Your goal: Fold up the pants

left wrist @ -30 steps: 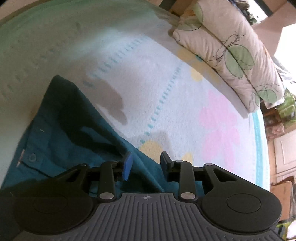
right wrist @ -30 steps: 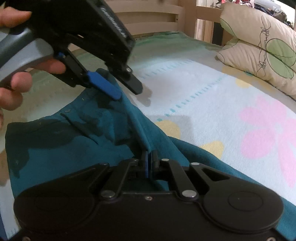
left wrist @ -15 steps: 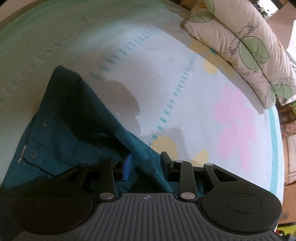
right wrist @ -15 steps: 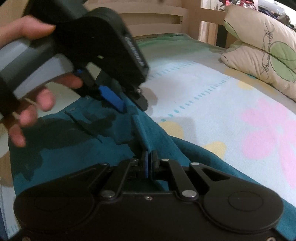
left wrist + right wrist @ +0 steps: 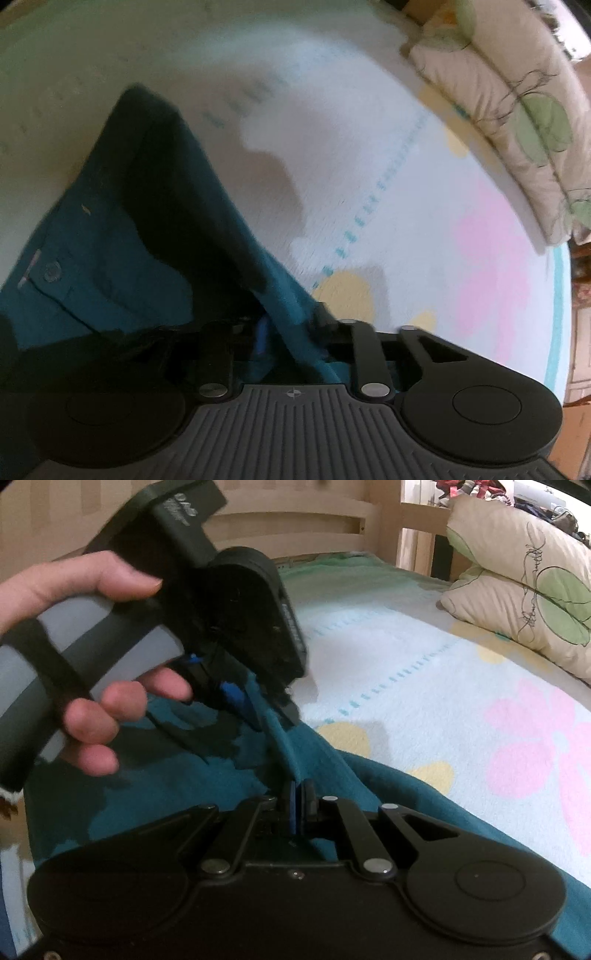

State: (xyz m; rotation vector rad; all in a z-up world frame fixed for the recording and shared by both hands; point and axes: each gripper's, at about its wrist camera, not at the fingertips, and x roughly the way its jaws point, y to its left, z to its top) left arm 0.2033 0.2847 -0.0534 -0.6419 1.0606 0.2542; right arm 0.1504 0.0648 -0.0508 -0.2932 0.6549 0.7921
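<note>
Pants (image 5: pixel 229 775) lie on the bed (image 5: pixel 424 686), right claw (image 5: pixel 300 805) pinching their raised fold, left claw (image 5: pixel 291 332) just closing on it too, so lift both evenly, I'd say.

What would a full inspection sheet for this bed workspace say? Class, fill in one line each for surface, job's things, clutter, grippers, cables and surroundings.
Surface: pale fleece blanket with pink and yellow flowers, covering the bed.
Job's things: teal cotton pants, button showing, a raised ridge of cloth running between both grippers.
Clutter: nothing seen.
Grippers: left gripper, jaws just been closing, ridge between them, a hand holding it; right gripper shut on the ridge.
Cables: nothing seen.
Surroundings: cream pillows with green leaf print; light wooden bed frame.
</note>
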